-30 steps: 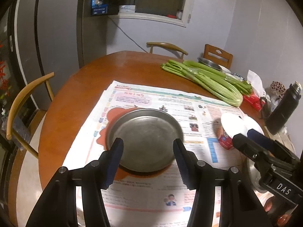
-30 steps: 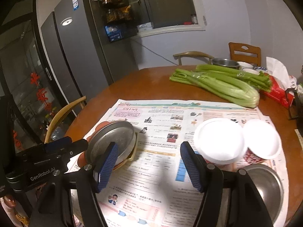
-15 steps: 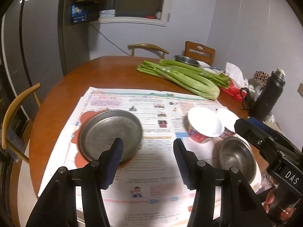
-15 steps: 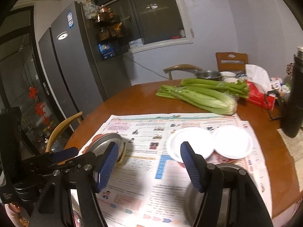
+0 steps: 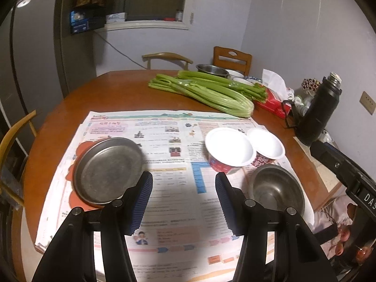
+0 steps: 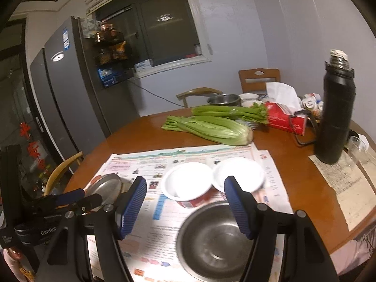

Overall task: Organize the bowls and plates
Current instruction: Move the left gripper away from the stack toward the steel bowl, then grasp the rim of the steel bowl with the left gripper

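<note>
A steel plate [image 5: 109, 168] lies on the newspaper [image 5: 164, 127] at the left, also seen as the plate [image 6: 105, 186] in the right wrist view. Two white paper bowls with red sides [image 5: 229, 149] [image 5: 266, 145] stand side by side at the middle right. A steel bowl [image 5: 276, 189] sits in front of them, shown close up as the steel bowl [image 6: 211, 239]. My left gripper [image 5: 184, 198] hovers open above the paper between plate and bowls, holding nothing. My right gripper [image 6: 185, 208] is open over the steel bowl's left rim, empty.
Celery bunches [image 5: 206, 91] lie across the round wooden table [image 5: 112, 91]. A black flask [image 6: 336, 110], a red tissue box [image 6: 285, 117] and small items crowd the right side. Another steel bowl [image 6: 223, 99] sits at the back. Chairs [image 5: 14, 141] ring the table; a fridge [image 6: 70, 89] stands left.
Both grippers have pulled back and shifted right and slightly up. The plate slid from between the left fingers to the left; the steel bowl came into view. Both stay open and empty.
</note>
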The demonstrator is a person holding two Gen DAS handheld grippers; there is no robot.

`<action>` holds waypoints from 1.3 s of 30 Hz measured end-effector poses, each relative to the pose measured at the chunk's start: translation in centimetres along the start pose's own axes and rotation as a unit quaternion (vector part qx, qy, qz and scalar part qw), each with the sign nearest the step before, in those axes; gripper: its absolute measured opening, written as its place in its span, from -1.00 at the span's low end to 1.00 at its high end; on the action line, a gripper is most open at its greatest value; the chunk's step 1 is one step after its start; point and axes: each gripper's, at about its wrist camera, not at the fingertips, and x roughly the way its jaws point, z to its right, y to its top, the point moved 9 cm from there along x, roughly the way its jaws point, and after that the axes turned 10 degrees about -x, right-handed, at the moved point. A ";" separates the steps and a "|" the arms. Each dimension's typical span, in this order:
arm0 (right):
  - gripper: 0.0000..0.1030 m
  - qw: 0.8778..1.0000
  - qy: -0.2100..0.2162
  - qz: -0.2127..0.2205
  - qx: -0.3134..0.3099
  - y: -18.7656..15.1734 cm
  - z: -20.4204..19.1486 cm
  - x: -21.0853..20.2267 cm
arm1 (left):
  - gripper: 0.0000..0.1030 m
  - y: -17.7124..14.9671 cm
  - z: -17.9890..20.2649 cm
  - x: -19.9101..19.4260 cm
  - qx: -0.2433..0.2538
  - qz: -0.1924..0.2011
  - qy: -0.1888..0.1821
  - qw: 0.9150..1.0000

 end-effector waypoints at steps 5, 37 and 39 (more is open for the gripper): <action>0.32 1.000 -0.017 -0.018 0.002 -1.3 2.1 -0.2 | 0.11 -0.5 2.0 1.2 0.014 -0.013 -0.010 1.000; 0.31 0.988 -0.057 -0.141 -0.037 -10.3 8.3 5.3 | 0.11 -7.7 10.4 11.5 0.072 -0.140 -0.041 0.987; 0.28 0.986 -0.057 -0.151 -0.039 -10.9 8.4 5.8 | 0.11 -7.8 10.6 12.0 0.074 -0.144 -0.041 0.986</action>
